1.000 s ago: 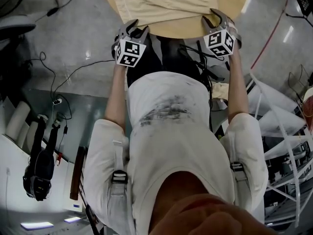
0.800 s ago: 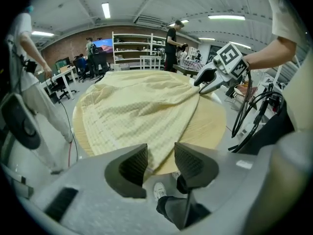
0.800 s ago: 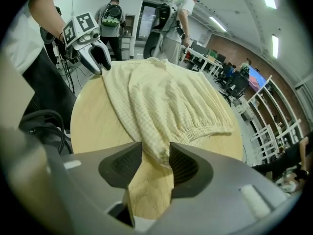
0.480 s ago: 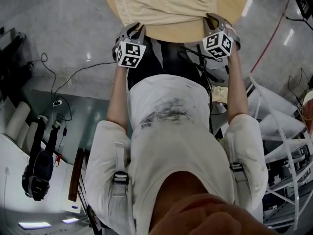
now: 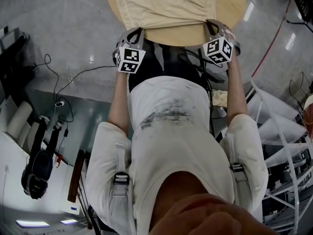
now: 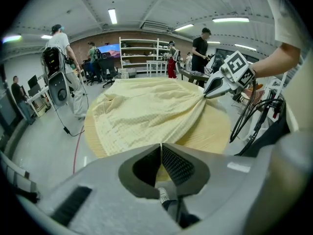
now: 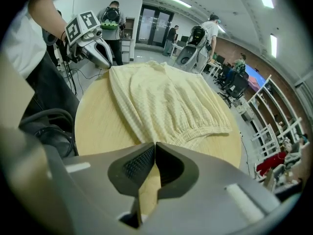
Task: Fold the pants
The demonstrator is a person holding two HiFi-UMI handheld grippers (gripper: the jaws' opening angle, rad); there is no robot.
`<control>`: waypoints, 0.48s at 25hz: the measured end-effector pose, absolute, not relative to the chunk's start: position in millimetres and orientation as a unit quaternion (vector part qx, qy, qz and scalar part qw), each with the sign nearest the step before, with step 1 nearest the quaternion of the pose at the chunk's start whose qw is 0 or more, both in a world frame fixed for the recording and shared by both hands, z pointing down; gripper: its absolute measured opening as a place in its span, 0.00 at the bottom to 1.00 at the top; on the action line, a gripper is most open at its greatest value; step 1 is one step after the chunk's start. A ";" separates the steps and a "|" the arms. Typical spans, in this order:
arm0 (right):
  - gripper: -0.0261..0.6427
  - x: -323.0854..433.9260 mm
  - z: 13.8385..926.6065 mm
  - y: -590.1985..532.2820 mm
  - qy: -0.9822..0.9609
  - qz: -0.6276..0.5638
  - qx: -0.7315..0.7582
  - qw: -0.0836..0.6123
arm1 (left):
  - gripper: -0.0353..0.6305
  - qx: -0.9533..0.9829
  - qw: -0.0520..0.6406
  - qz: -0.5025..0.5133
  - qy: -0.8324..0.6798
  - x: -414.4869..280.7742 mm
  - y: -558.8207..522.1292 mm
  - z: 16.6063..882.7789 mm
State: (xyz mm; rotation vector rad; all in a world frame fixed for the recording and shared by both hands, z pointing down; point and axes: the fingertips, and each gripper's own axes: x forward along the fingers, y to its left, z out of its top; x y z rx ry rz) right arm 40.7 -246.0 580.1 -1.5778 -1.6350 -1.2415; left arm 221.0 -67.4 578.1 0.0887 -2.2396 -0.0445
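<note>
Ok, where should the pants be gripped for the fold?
The two near corners, coming from the person's side of the table. The pants lie flat with that edge close to the table's rim, so the corners are free to pinch. The left gripper and right gripper have just closed on them there.

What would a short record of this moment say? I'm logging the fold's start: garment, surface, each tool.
garment: pale yellow pants, spread out
surface: round wooden table
left tool: jaws just closed on the pants' near edge, left corner
right tool: jaws just closed on the near edge, right corner
fold: not yet begun
</note>
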 end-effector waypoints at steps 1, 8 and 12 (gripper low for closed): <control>0.06 41.8 579.1 -247.0 -0.608 -0.460 -0.587 0.272 | 0.08 0.034 0.433 -0.018 -0.900 220.8 -67.1 575.3; 0.06 42.7 565.4 -244.9 -0.618 -0.449 -0.589 0.264 | 0.08 0.015 0.419 -0.017 -0.908 211.7 -60.6 552.8; 0.06 38.3 556.1 -240.5 -0.626 -0.437 -0.589 0.264 | 0.08 0.008 0.402 -0.015 -0.915 196.4 -54.0 532.9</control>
